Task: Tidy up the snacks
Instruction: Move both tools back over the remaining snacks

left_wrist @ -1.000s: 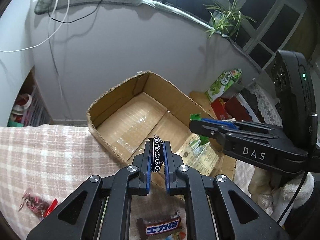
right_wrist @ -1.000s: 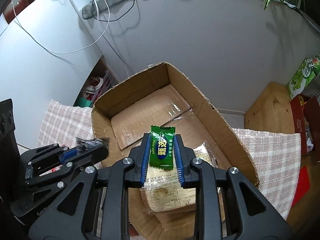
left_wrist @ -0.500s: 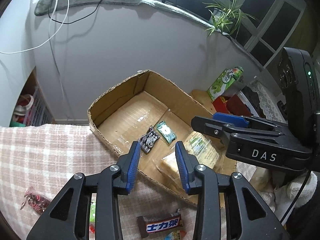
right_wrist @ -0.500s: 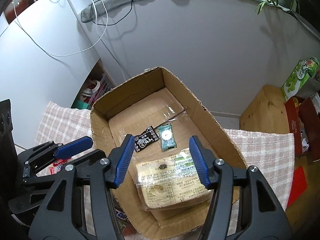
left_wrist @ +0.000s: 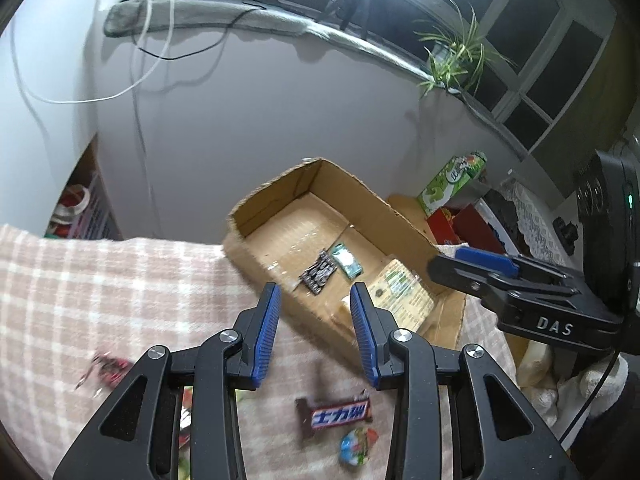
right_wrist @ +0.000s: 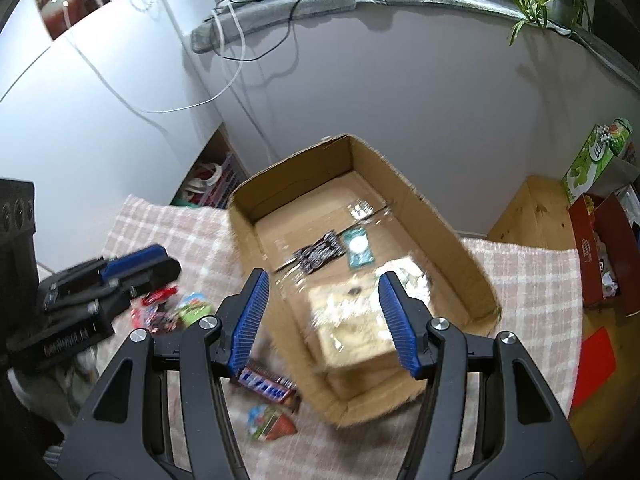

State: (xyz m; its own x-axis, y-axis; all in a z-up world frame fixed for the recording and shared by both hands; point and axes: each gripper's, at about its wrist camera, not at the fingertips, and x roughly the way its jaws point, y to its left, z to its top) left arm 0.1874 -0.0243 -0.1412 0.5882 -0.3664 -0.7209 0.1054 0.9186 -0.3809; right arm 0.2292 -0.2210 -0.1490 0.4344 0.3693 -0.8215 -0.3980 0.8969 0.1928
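Both the left gripper [left_wrist: 316,332] and right gripper [right_wrist: 334,320] hover with jaws apart, empty, above the cardboard box [right_wrist: 440,224] holding a black packet [right_wrist: 320,254] and green packet [right_wrist: 359,249].

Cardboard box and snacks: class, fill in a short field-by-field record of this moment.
container: cardboard box, open top, on checked cloth
inside box: black packet, green packet, clear bag
still on cloth: chocolate bar, small colourful packets
left tool: open, empty
right tool: open, empty
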